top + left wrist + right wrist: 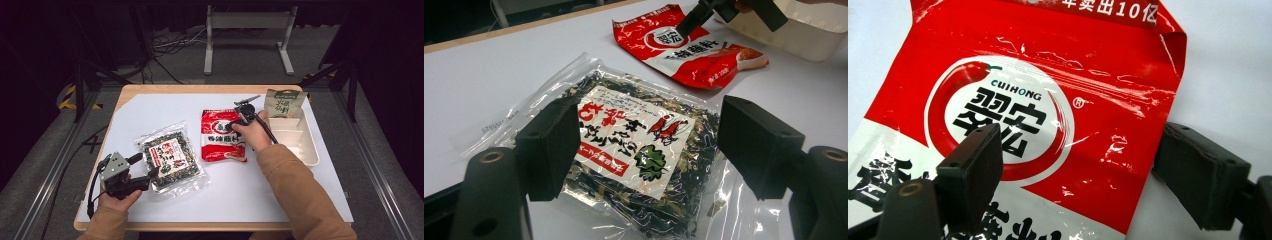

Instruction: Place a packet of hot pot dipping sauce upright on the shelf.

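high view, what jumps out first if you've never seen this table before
The red packet at the table's middle catches the eye first, with the right gripper poised over its top edge, jaws open. Left of it lies a clear seaweed bag, the left gripper open at its near-left side; a white tray sits right.

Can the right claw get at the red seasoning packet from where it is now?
Probably yes. The right claw hangs over the red seasoning packet with jaws open, one over the packet's face and one just off its edge. Nothing lies between them. The packet lies flat on the table, so pinching an edge may be fiddly.
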Available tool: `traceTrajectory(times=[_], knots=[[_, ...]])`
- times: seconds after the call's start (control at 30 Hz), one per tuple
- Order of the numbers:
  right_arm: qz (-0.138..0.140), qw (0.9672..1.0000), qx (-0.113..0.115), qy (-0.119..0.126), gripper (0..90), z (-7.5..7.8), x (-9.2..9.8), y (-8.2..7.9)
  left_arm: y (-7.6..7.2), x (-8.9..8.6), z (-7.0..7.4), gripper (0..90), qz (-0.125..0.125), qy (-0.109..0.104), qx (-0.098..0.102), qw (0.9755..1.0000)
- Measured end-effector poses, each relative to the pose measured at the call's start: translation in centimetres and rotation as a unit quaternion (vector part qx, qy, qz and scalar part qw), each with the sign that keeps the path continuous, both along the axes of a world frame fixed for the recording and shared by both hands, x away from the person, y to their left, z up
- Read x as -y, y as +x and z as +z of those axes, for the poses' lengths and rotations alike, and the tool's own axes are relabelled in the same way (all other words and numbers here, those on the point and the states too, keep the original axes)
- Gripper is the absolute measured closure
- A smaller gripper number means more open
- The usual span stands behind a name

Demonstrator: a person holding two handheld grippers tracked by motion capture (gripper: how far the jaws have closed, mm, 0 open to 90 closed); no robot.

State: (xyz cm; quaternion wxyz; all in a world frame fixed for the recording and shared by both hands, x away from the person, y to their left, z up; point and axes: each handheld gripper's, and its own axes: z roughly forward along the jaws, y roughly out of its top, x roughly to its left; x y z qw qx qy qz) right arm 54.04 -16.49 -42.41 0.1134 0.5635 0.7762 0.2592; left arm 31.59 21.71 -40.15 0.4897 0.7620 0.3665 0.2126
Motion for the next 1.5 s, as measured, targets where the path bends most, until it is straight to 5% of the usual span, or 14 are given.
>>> traceTrajectory(times=[0.2, 0.3, 0.47, 0.57, 0.63, 0.8, 0.93, 1.13, 1.5], knots=[[0.019, 0.9981, 0.019, -0.055, 44.0, 0.1, -0.3, -0.4, 0.0, 0.1, 0.0, 26.2, -0.001, 0.0, -0.002, 1.0], [0.009, 0.9977, 0.022, -0.063, 50.0, 0.1, -0.5, -0.5, 0.0, 0.1, 0.0, 26.3, -0.002, 0.002, -0.001, 1.0], [0.021, 0.9971, 0.032, -0.066, 76.0, 0.2, -1.0, -1.0, 0.0, 0.2, 0.0, 26.2, -0.003, 0.002, -0.001, 1.0], [0.033, 0.9948, 0.042, -0.086, 79.5, 0.1, -1.6, -1.2, 0.0, 0.1, 0.0, 26.2, -0.003, 0.004, 0.001, 1.0], [0.037, 0.993, 0.048, -0.101, 89.6, 0.1, -1.7, -1.2, -0.1, 0.1, 0.0, 26.2, -0.002, 0.003, 0.001, 1.0], [0.047, 0.9923, 0.039, -0.107, 90.0, 0.3, -1.5, -1.0, -0.1, 0.0, 0.0, 26.2, -0.001, -0.001, -0.001, 1.0], [0.05, 0.9958, 0.014, -0.076, 90.0, 0.9, -1.0, -0.9, 0.0, -0.1, 0.0, 26.2, 0.003, -0.005, -0.001, 1.0], [0.057, 0.9979, 0.024, -0.02, 90.0, 2.6, -0.1, -1.5, -0.1, -0.1, 0.1, 26.3, 0.003, -0.001, 0.0, 1.0], [0.091, 0.9942, 0.043, 0.037, 90.0, 5.1, 1.0, -3.2, -0.1, -0.1, 0.0, 26.2, 0.003, -0.002, -0.002, 1.0]])
